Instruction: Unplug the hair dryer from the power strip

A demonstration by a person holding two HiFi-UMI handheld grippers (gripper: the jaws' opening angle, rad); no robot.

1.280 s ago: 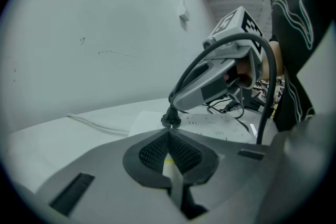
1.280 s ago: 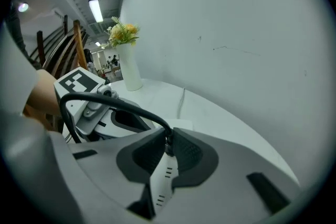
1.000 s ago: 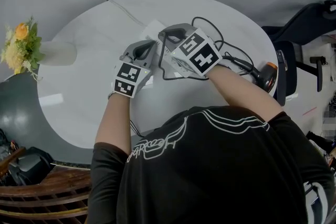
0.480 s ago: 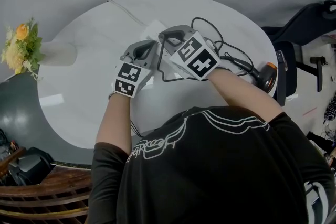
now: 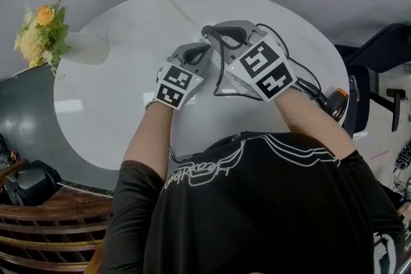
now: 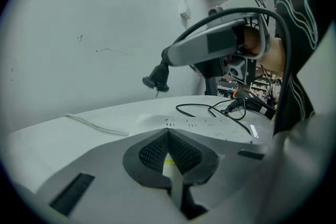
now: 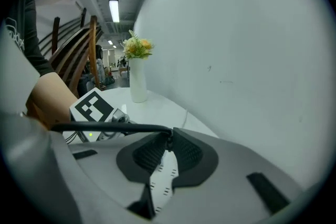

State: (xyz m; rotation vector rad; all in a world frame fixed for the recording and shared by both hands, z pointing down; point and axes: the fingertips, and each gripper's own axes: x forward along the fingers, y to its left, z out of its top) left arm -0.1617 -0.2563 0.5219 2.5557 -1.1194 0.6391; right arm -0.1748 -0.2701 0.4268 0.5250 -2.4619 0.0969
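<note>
Left gripper [image 6: 168,136]: jaws were together, nothing seen between them, tip at the near end of the long white plastic power strip [image 6: 210,126] on the round white tabletop [image 5: 115,106]. Right gripper [image 7: 168,143] was clamped on the black plug [image 6: 156,79], which hung clear above the strip. Unplugging judged done; plug not yet set down. The black-and-orange hair dryer [image 5: 335,101] lay beyond, at the tabletop's edge

In your head view, the left hand-held gripper [image 5: 200,51] and right hand-held gripper [image 5: 208,31] cover nearly all of the power strip [image 6: 210,126], and your right forearm hides most of the hair dryer [image 5: 338,101] at the edge of the counter [image 5: 115,112]. In the right gripper view the plug [image 6: 156,80] sits out of sight between the pads, leaving only its black cord [image 7: 105,127] showing.
</note>
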